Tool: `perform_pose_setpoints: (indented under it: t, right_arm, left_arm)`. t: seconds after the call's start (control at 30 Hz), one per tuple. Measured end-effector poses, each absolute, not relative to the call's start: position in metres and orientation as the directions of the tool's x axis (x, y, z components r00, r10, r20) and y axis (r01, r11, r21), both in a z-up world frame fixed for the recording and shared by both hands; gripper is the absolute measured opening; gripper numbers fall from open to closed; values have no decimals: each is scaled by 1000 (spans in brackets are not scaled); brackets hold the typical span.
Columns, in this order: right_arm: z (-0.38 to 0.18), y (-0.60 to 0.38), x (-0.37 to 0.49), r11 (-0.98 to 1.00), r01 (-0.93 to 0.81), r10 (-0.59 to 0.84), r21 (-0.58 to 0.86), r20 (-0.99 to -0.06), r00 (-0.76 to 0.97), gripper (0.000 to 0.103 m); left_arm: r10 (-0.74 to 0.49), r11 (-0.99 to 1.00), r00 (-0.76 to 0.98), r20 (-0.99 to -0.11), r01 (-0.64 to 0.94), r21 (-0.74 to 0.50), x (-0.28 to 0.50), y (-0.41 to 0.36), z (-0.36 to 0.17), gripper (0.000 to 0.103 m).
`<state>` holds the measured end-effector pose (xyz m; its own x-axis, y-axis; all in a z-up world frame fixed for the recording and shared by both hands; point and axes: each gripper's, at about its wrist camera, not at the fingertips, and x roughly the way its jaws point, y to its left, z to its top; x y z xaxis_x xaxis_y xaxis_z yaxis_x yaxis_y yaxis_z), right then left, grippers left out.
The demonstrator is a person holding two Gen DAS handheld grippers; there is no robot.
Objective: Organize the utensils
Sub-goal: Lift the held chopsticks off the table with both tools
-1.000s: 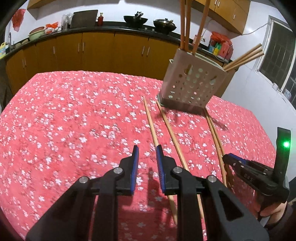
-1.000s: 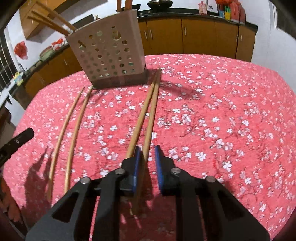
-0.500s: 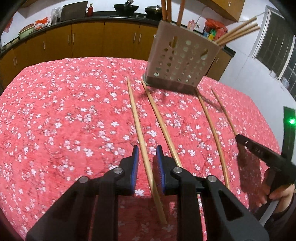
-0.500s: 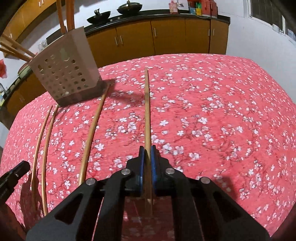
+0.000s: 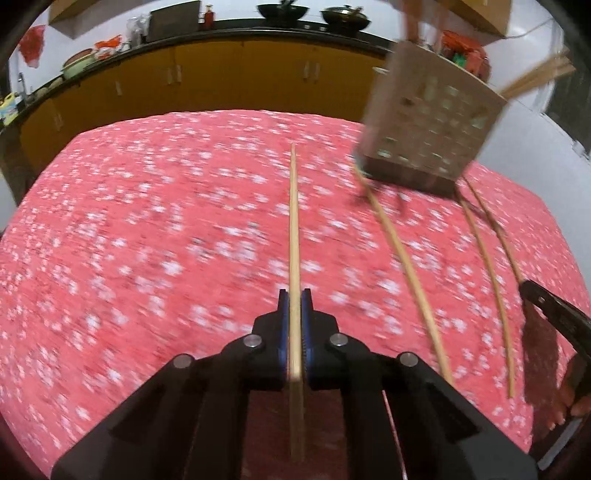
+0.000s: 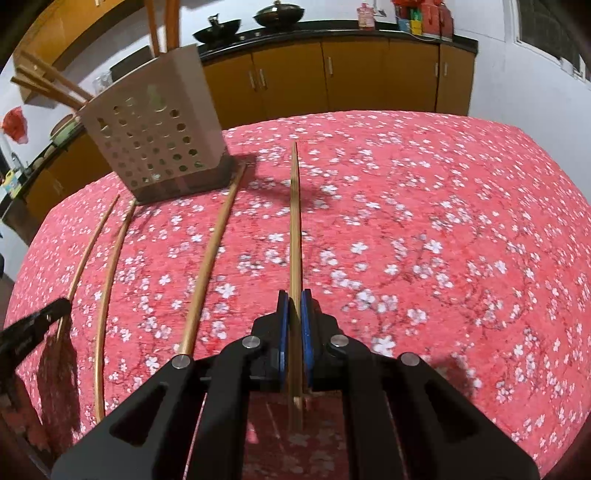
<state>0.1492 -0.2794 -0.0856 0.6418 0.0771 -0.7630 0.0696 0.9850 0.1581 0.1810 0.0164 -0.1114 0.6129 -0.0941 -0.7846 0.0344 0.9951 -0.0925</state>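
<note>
Four wooden chopsticks lie on a red flowered tablecloth (image 6: 424, 229) in front of a perforated beige utensil holder (image 6: 151, 140), also seen in the left wrist view (image 5: 428, 129), which has several chopsticks standing in it. My left gripper (image 5: 294, 295) is closing on the left-most chopstick (image 5: 293, 221), and its blue pads press the stick's near end. My right gripper (image 6: 294, 295) is shut on the right-most chopstick (image 6: 294, 214), near its lower end. Two loose chopsticks (image 6: 210, 258) (image 6: 107, 280) lie between the held ones.
Brown cabinets (image 6: 354, 77) under a dark counter with woks (image 6: 282, 13) run along the far side. In the right wrist view the left gripper's tip (image 6: 55, 310) shows at the left edge. A hand (image 5: 576, 402) holds the right gripper at the left wrist view's right edge.
The left gripper sank onto the left-most chopstick and shut on it. The right gripper shut on its chopstick, which now points away from the holder.
</note>
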Motion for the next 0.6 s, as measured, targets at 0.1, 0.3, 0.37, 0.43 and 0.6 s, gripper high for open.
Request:
perform_pose_setpoints:
  t: [0.1,0.3,0.37,0.43,0.6]
  right_arm:
    - [-86,-272,154,989,50,76,142,-757,649,8]
    - [-89,-270,156,991,45,68,128,-753,654,8]
    - [-89,-270,156,991,44,67,127,-752,656,8]
    - [-90,-270,156,991,44,69,130,-752,656,8]
    - [-90,-273,154,989,43,79,142,-750,656,8]
  left_arm:
    - [-75,996,620,-781,5,-92,190,31,-111,8]
    - [-69,997,641,-764,9,-83,188,35,-113,9]
    - [-75,996,642,-763,13,-87,187,35,-113,10]
    - [-87,995,642,-762,13,-103,184,38,-112,10]
    - [-93,994,641,-762,12,-111,183,40,-112,10]
